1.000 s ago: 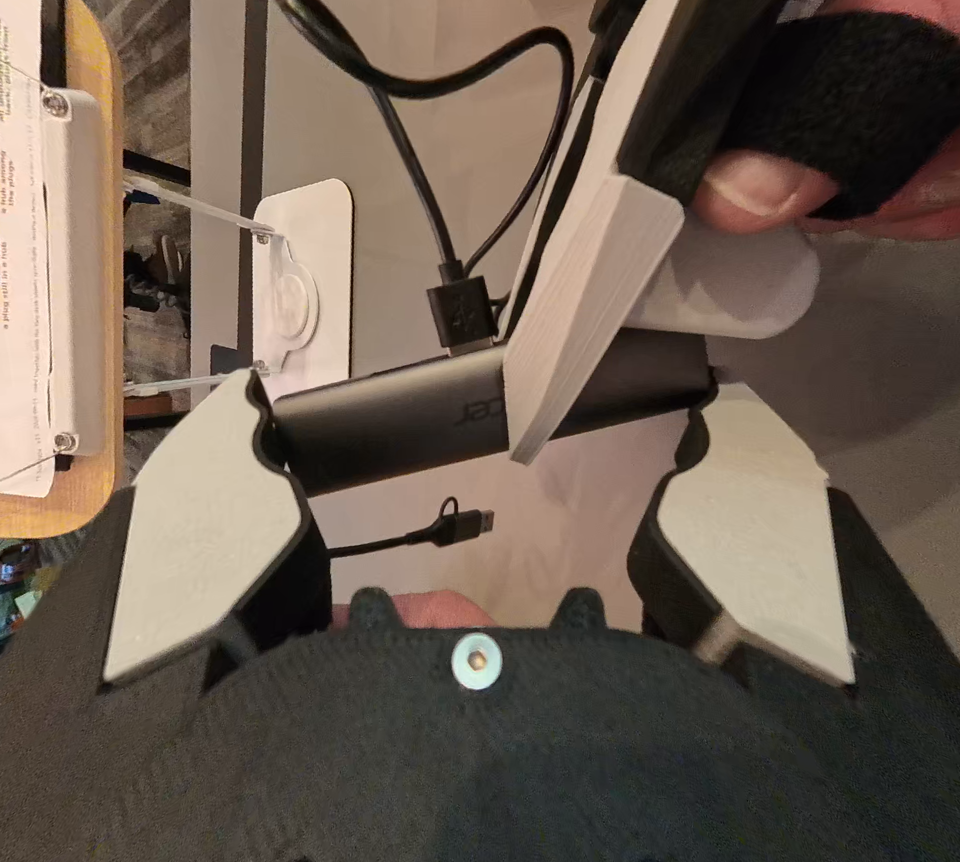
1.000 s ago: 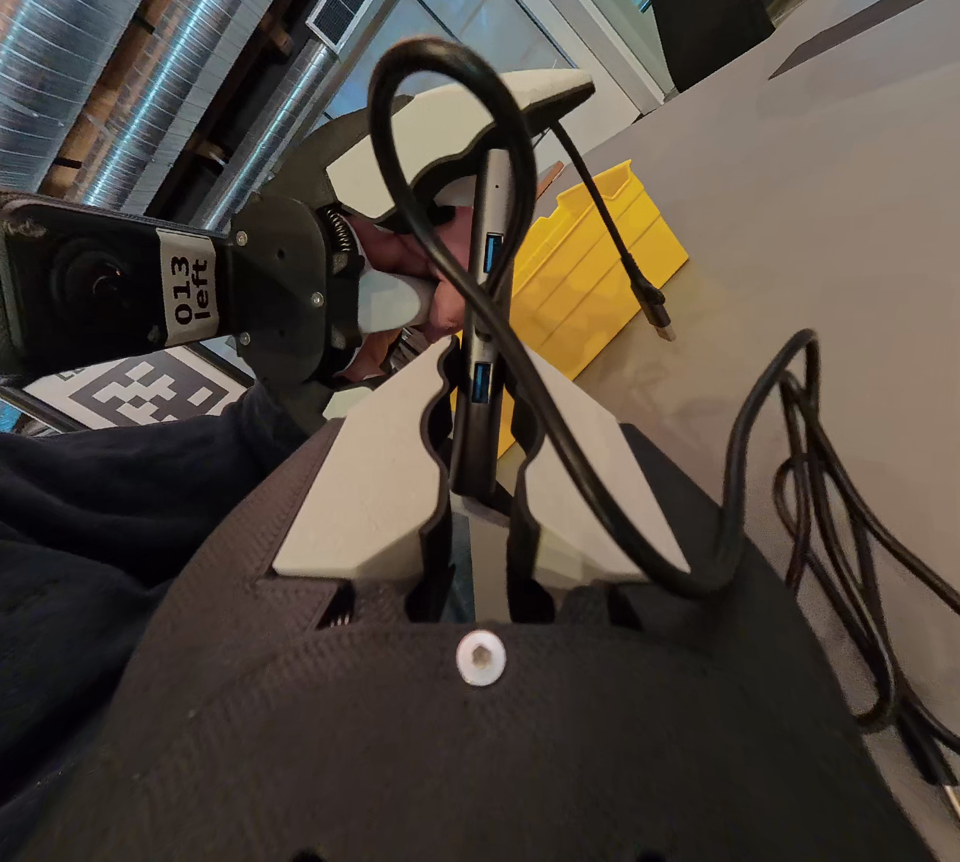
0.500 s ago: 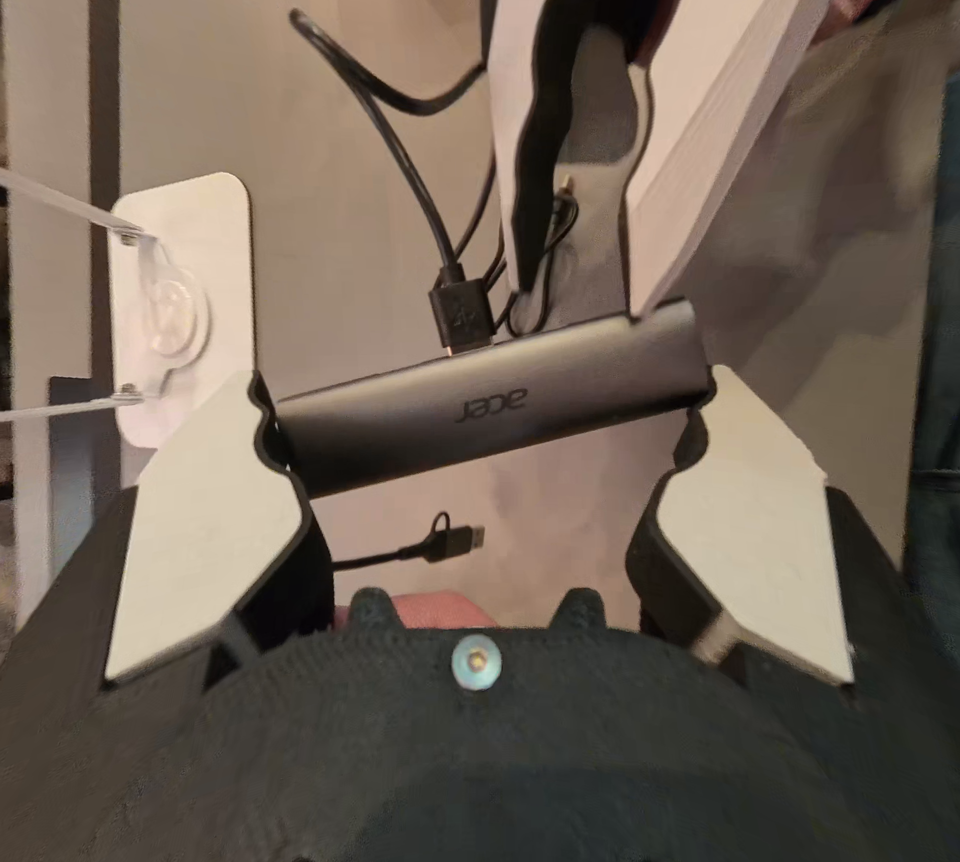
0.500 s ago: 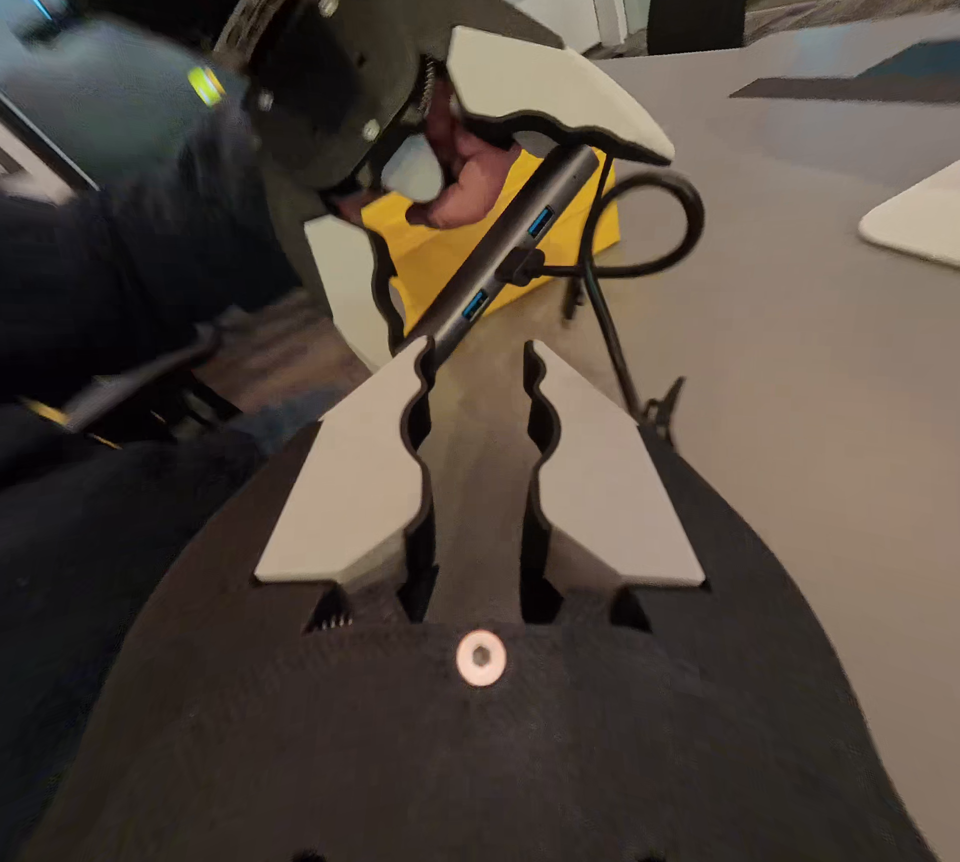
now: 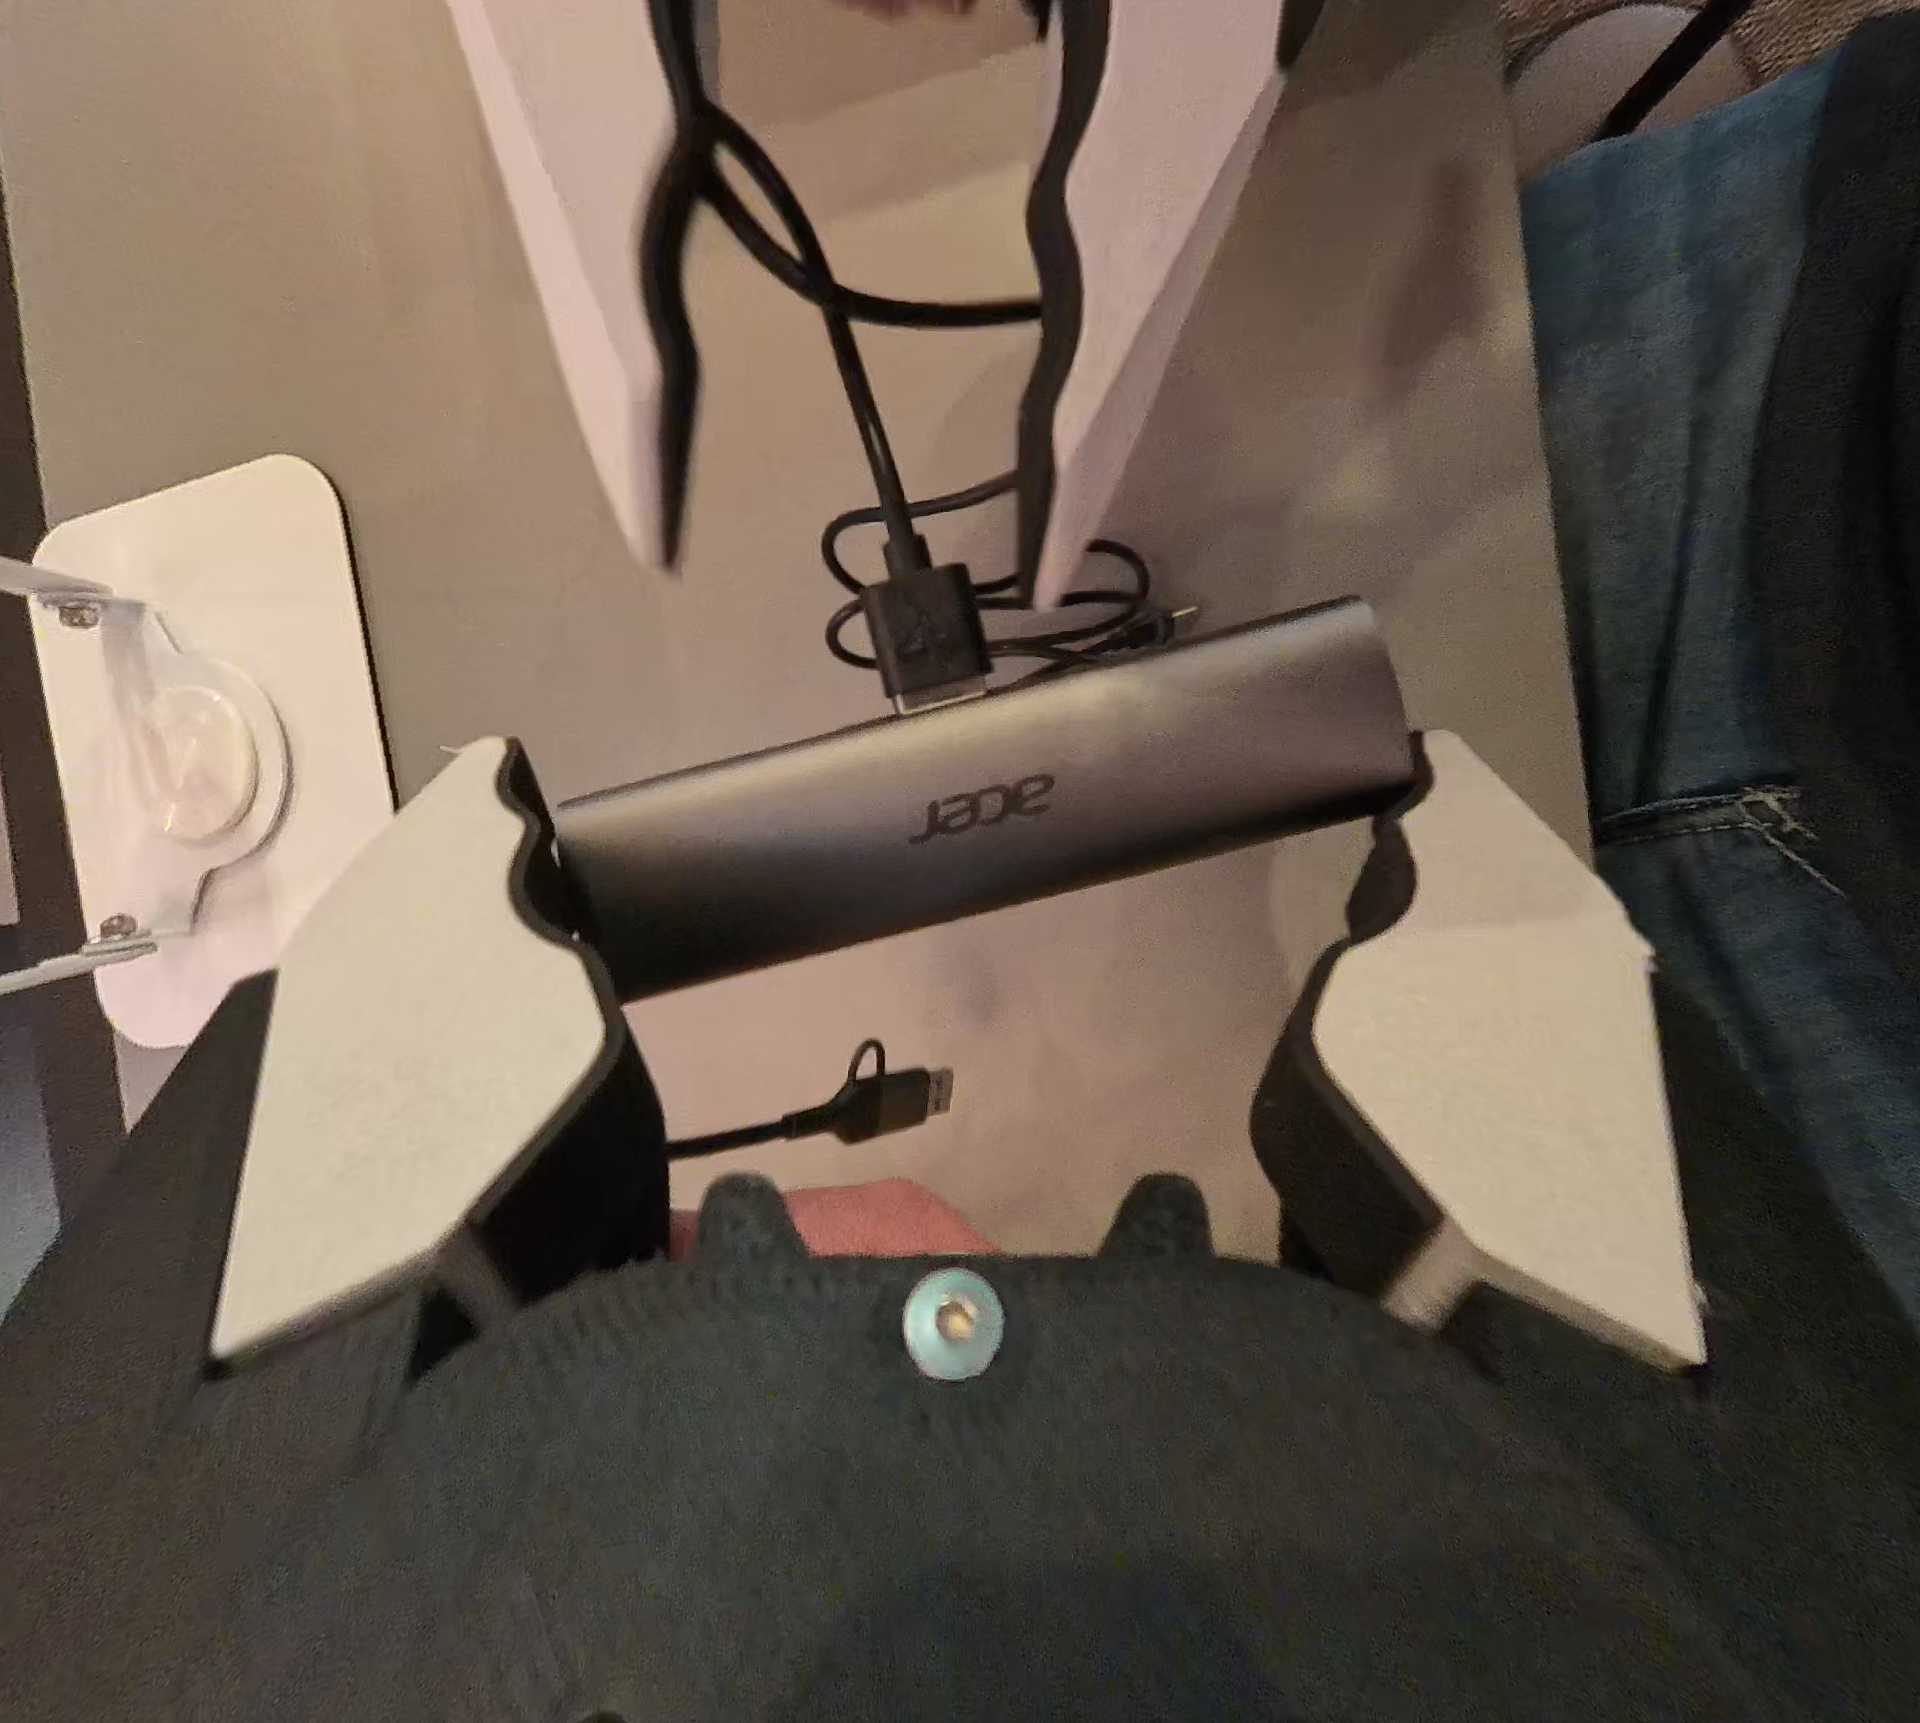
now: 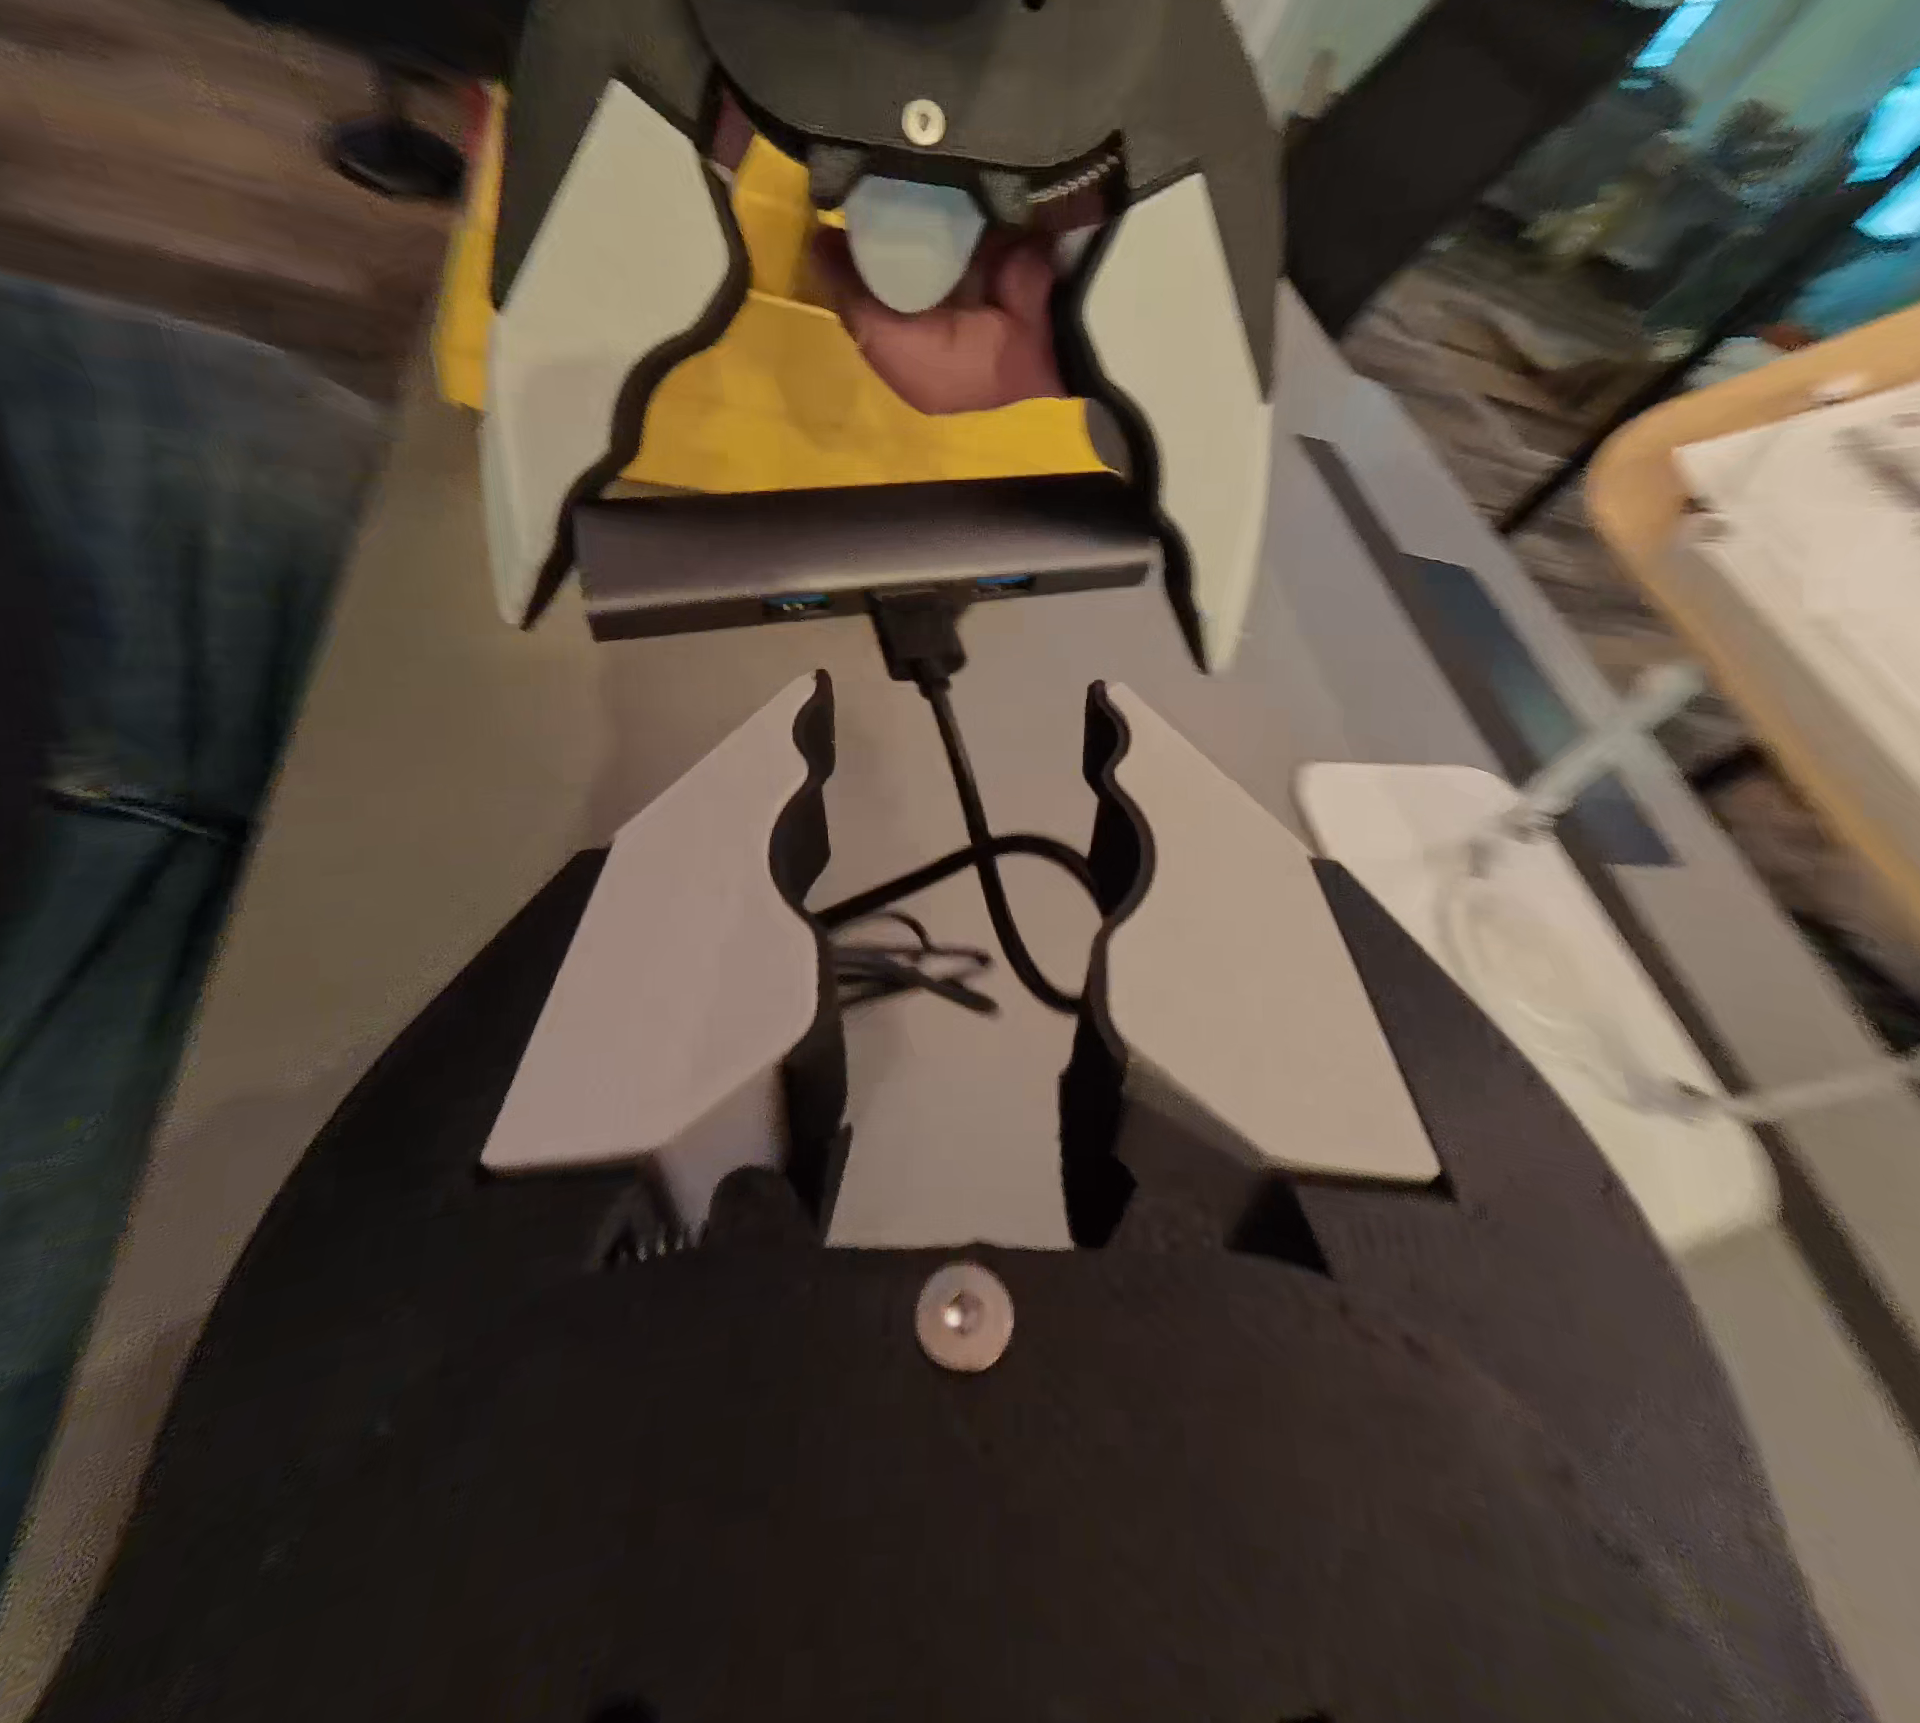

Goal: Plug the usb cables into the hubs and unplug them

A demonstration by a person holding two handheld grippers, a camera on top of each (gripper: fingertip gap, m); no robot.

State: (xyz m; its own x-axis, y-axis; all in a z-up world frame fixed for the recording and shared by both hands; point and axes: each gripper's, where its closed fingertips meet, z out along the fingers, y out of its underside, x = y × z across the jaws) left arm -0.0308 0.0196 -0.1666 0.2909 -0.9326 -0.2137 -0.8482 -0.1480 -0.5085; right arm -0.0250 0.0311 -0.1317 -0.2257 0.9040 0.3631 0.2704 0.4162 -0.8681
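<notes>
Clamping the dark grey hub (image 5: 977, 816) lengthwise, my left hand-held gripper (image 5: 961, 800) has it pinned end to end above the grey bench (image 5: 260, 219). A brand mark sits on its top face, upside down to me; I won't read it. One black usb cable (image 6: 914, 634) is plugged into its middle port. My right hand-held gripper (image 6: 961, 697) gapes empty, fingers either side of that cable, just short of the plug.

The dark grey hub (image 5: 977, 800) bore a pale brand mark, seen upside down. A blurred printed sheet (image 6: 1829, 530) was illegible.
</notes>
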